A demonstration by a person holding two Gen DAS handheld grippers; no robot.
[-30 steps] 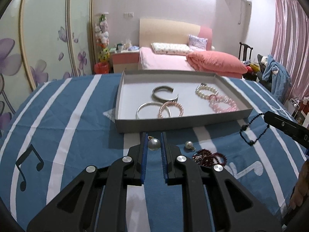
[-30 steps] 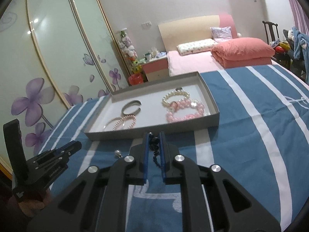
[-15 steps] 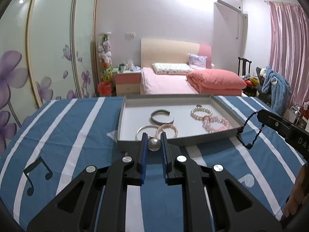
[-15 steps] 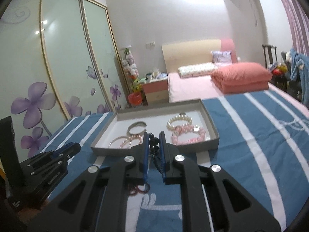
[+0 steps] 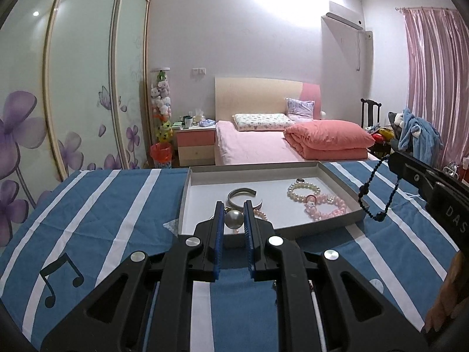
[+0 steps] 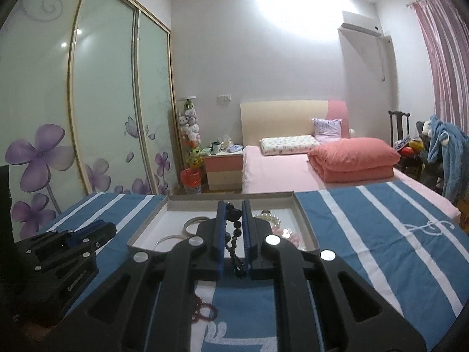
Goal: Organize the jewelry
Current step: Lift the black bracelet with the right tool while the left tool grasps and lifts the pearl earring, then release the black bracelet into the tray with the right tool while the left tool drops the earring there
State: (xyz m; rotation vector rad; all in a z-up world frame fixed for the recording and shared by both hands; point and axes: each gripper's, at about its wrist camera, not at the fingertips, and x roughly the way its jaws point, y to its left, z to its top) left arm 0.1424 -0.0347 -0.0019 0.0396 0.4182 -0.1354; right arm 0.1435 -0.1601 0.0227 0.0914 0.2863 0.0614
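While the left gripper pinches a pearl, the right gripper, marked "DAS", pinches a black bead string.

I see a blue tablecloth with white stripes and a black music note at lower left. The grey tray at centre holds a silver bangle, a white pearl bracelet and a pink bead bracelet. Purple flowers pattern the wardrobe doors at left; pink curtains hang at right.

Dim room, blown-out ceiling glare (fisheye-warped edges).
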